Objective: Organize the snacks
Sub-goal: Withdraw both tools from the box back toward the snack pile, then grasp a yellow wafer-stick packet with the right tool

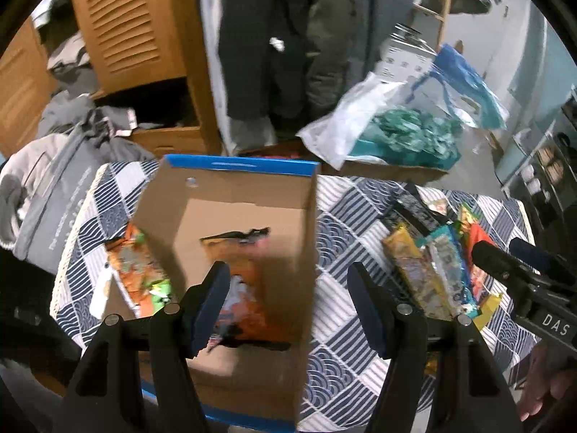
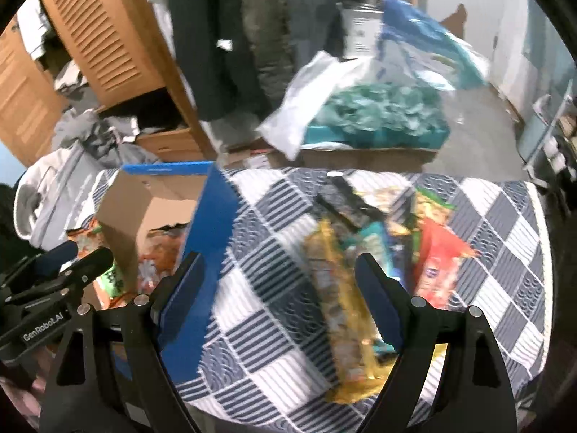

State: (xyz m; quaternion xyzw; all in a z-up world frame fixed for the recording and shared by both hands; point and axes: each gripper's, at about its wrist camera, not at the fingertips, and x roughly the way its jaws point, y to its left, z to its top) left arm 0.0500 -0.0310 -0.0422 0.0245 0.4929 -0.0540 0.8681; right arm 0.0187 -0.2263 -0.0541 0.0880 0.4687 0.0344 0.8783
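both grippers, left gripper (image 1: 288,299) and right gripper (image 2: 279,297), gape wide, empty; orange packet (image 1: 241,288) inside cardboard box (image 1: 288,231), snack pile (image 2: 360,263) right of it.

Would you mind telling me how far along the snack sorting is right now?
Done: an orange snack packet already lies inside the open cardboard box with blue outer walls. In hand: nothing; left gripper and right gripper are both open. Left: a pile of colourful snack packets on the checked cloth.
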